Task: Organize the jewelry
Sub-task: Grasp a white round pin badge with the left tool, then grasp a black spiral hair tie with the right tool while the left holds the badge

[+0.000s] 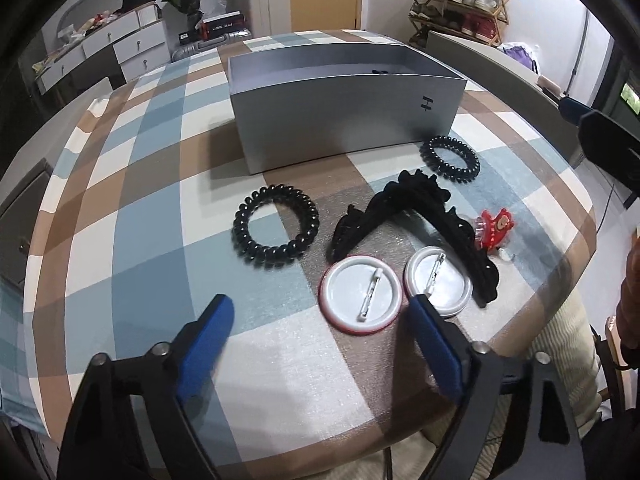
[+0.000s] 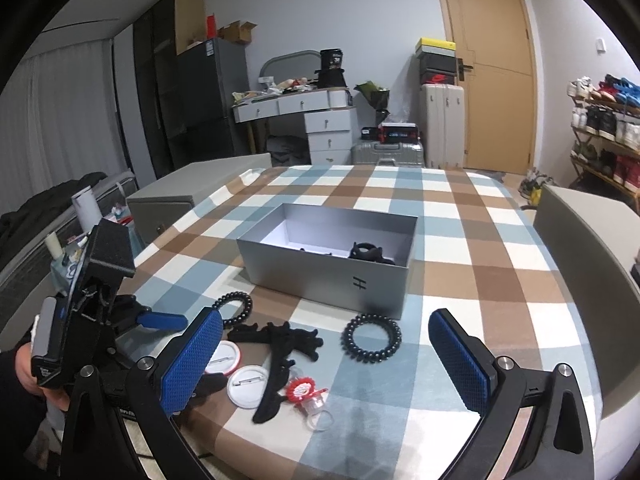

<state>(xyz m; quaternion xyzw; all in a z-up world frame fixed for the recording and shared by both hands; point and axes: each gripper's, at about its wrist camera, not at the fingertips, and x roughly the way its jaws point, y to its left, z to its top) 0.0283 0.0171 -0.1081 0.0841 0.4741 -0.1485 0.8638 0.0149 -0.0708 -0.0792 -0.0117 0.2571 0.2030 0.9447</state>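
At the bottom of the left wrist view the left gripper [image 1: 320, 312] hangs with its blue pads apart and nothing between them, just short of two round white pin badges [image 1: 360, 294] lying backs up; in the right wrist view the right gripper [image 2: 326, 344] also stands wide and empty. Beyond the badges, mid-frame, a black claw hair clip [image 1: 404, 216], a small red clip [image 1: 494, 228] and two black spiral hair ties [image 1: 276, 228] lie loose on the checked tablecloth [image 1: 140, 240]. Farther up, the open grey cardboard box [image 2: 320, 268] holds only a few dark pieces, so most sorting seems left.
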